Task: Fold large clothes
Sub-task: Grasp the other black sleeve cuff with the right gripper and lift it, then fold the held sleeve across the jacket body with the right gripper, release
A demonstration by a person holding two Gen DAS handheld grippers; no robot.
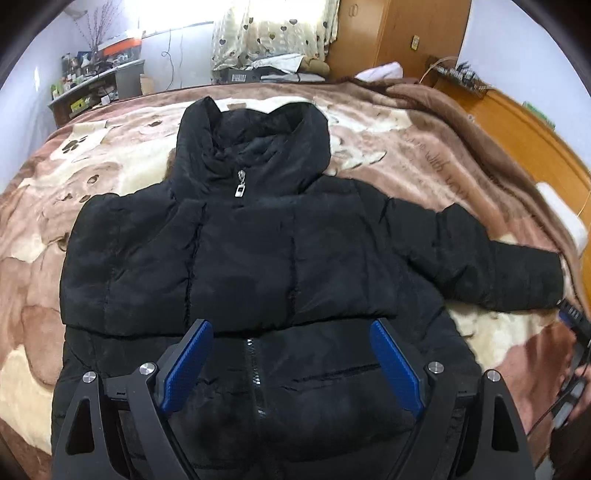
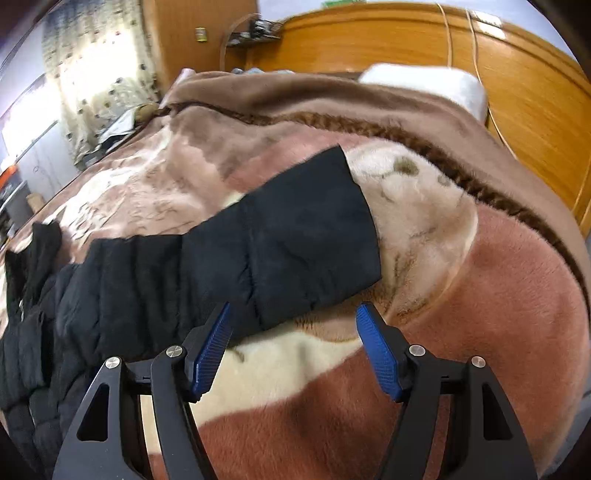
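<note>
A black hooded puffer jacket lies front up on the bed, zipped, hood pointing away. One sleeve is folded across its chest; the other sleeve stretches out to the right. My left gripper is open and empty, hovering over the jacket's lower front near the zipper. In the right wrist view the outstretched sleeve lies on the blanket with its cuff to the right. My right gripper is open and empty, just at the near edge of the sleeve's cuff end.
The bed is covered by a brown, pink and cream plush blanket. A wooden headboard and a white pillow lie on the right. A cluttered shelf and a curtain stand beyond the bed.
</note>
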